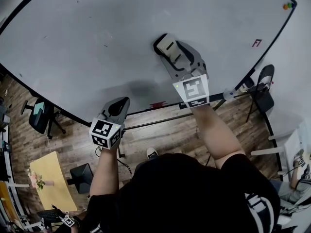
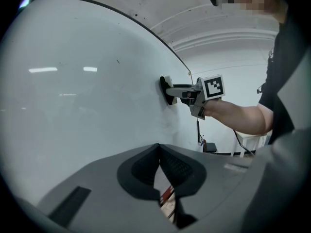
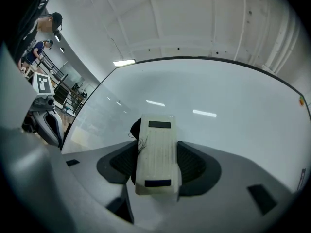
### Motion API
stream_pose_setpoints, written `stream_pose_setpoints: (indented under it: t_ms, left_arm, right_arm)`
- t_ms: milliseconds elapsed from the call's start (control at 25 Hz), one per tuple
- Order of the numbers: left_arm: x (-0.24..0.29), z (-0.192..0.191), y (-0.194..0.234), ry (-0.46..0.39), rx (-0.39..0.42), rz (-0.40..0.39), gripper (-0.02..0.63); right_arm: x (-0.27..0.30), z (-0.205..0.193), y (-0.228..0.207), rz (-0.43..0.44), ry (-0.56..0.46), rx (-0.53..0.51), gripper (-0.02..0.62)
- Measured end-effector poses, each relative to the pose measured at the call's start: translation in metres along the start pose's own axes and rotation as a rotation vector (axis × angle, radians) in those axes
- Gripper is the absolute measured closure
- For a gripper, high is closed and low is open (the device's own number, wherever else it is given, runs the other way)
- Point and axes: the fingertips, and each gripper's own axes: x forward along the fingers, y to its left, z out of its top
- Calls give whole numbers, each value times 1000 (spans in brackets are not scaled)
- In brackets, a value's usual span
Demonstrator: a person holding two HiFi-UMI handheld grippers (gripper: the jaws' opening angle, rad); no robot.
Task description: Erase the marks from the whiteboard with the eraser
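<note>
The whiteboard (image 1: 97,42) looks almost clean, so I judge the job nearly done. The right gripper (image 1: 174,56) has its jaws clamped on the sides of the eraser (image 3: 156,152), whose pad is pressed flat on the board's middle. The left gripper (image 1: 118,107) hangs near the lower edge, jaws together on nothing. What seems left is a small red mark (image 1: 256,43) far right and some faint specks.

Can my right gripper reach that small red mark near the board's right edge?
Probably yes: the right gripper holds the eraser against the whiteboard, and only bare board lies between it and the red mark.
</note>
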Motion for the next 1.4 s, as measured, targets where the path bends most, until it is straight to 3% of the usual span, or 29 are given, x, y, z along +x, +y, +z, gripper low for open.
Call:
stream_pose_setpoints:
  t_ms: [440,760,1400]
  left_arm:
    - [15,8,-13,-5,7,-29,595]
    - [24,10,-17,2,19,-45,595]
    - [23,7,-12,17,38,-53,595]
  right_arm:
    - [-21,-13,-55,-76,10,51,350]
    - [-41,-35,-100,-139,11,146,350]
    - [-63,-64,-139,-213,29,261,350]
